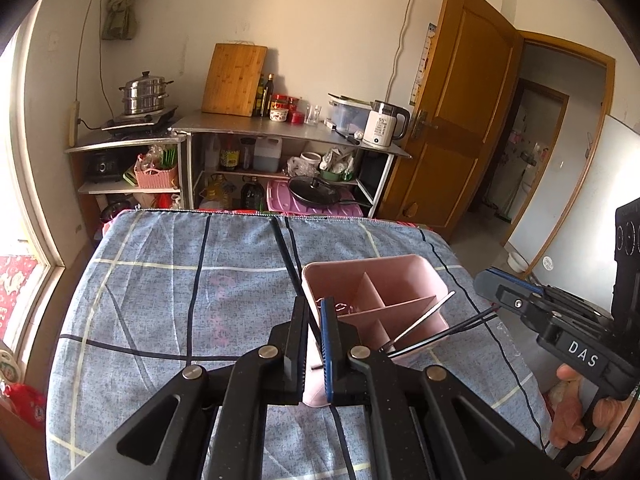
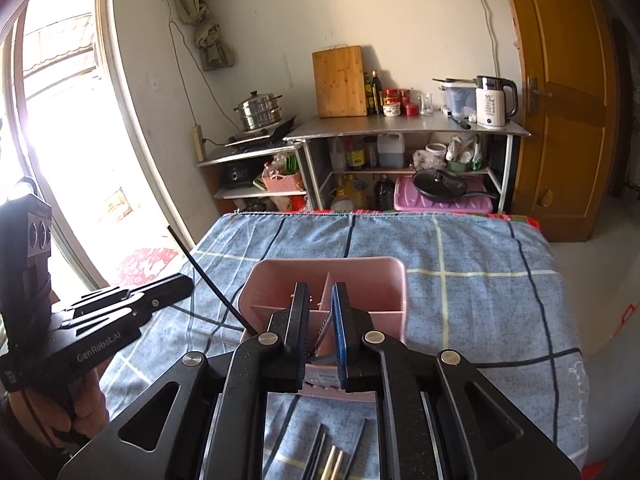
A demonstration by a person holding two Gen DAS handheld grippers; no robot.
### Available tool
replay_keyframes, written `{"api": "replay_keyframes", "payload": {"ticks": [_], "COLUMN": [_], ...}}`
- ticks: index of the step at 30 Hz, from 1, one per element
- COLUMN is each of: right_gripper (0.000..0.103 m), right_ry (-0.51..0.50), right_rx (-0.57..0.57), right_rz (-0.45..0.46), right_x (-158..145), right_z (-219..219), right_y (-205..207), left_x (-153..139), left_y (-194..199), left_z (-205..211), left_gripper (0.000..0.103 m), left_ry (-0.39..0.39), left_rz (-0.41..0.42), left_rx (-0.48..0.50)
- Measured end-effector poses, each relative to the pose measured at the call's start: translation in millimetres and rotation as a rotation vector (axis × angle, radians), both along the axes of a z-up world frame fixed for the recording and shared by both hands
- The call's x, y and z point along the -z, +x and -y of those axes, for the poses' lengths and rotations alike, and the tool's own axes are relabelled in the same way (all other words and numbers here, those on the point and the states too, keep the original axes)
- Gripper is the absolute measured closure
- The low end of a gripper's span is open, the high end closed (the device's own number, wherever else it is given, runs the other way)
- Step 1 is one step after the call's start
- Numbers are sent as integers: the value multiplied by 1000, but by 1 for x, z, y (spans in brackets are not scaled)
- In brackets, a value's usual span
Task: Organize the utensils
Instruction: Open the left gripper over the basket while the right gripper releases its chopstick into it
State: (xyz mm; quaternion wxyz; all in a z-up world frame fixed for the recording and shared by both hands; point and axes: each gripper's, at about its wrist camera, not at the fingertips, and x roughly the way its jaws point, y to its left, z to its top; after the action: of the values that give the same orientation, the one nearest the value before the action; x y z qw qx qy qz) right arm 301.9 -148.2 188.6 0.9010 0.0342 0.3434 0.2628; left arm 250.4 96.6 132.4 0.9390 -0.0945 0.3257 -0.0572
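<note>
Over the pink caddy (image 1: 376, 300), your left tool (image 1: 314, 320) pinches a black chopstick (image 1: 286, 252) while your right tool (image 2: 322, 320) clamps several utensils (image 1: 440, 330).

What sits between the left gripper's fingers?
In the left wrist view, the left gripper holds a black chopstick between its fingers, slanting up over the pink organizer's near-left corner.
</note>
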Motion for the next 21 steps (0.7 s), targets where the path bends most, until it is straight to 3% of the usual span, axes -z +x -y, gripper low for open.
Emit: {"api": "replay_keyframes", "payload": {"ticks": [9, 21], "right_gripper": [91, 91], "right_ry": [28, 62], "right_rx": [17, 45], "right_rz": [29, -21], "right_x": [-8, 19], "right_z": [27, 67], "right_y": [-39, -97], "left_x": [-8, 17], "left_y": [-47, -115], "left_z": [9, 28], "left_gripper": [97, 97], "left_ry": [10, 6], "left_rz": [48, 53], "left_rx": [13, 43]}}
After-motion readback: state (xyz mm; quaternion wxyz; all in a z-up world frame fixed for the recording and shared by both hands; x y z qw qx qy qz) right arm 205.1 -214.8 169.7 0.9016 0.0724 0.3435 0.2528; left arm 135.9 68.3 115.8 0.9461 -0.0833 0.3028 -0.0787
